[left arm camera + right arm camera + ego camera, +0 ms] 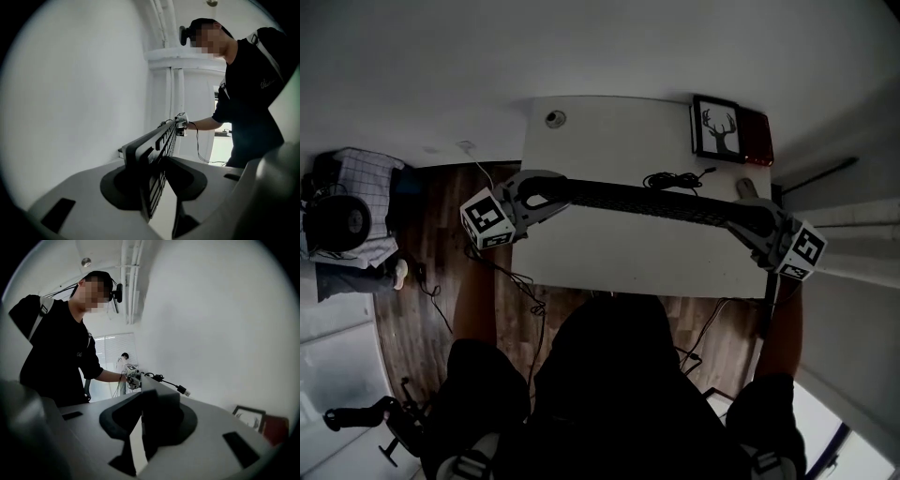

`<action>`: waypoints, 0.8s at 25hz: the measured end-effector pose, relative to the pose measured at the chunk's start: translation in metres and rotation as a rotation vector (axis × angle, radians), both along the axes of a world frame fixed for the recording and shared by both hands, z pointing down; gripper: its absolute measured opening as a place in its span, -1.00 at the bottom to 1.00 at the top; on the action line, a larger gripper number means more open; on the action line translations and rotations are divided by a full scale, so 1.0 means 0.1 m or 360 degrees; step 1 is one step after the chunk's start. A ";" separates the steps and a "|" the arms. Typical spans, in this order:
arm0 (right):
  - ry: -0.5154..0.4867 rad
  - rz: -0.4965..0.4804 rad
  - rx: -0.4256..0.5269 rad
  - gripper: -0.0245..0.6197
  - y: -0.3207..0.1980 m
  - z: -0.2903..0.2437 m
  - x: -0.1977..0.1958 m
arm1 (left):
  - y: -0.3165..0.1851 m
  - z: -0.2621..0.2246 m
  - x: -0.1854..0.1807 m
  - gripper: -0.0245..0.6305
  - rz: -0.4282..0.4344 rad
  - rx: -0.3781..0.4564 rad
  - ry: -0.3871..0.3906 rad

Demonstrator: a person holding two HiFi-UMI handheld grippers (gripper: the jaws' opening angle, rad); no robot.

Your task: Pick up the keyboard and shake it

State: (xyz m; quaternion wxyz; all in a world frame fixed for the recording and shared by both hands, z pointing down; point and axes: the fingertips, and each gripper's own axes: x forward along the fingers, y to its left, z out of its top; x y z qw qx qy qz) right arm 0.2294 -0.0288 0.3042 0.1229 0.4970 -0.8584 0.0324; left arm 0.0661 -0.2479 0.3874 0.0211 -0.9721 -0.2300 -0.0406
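1. At frame centre lay the white table (581, 253).
2. Above it, seemingly lifted clear, the black keyboard (647, 200) spanned mid-frame.
3. Left gripper (546, 195) pinched its left end; right gripper (748, 216) clamped the right end.

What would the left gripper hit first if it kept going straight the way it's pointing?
The left gripper is clamped on the keyboard, which runs along that line; beyond it is the right gripper, holding the far end.
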 end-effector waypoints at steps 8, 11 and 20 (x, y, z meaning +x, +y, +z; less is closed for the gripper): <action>-0.0346 0.0006 -0.0300 -0.62 -0.04 1.05 0.42 | 0.14 1.11 0.21 -0.45 -0.0026 -0.0306 -0.0336; -0.0439 0.0003 -0.0374 -0.62 -0.04 1.31 0.53 | 0.17 1.35 0.26 -0.45 -0.0021 -0.0379 -0.0432; -0.0638 0.0028 -0.0525 -0.62 -0.02 1.87 0.69 | 0.24 1.82 0.37 -0.45 0.0007 -0.0510 -0.0611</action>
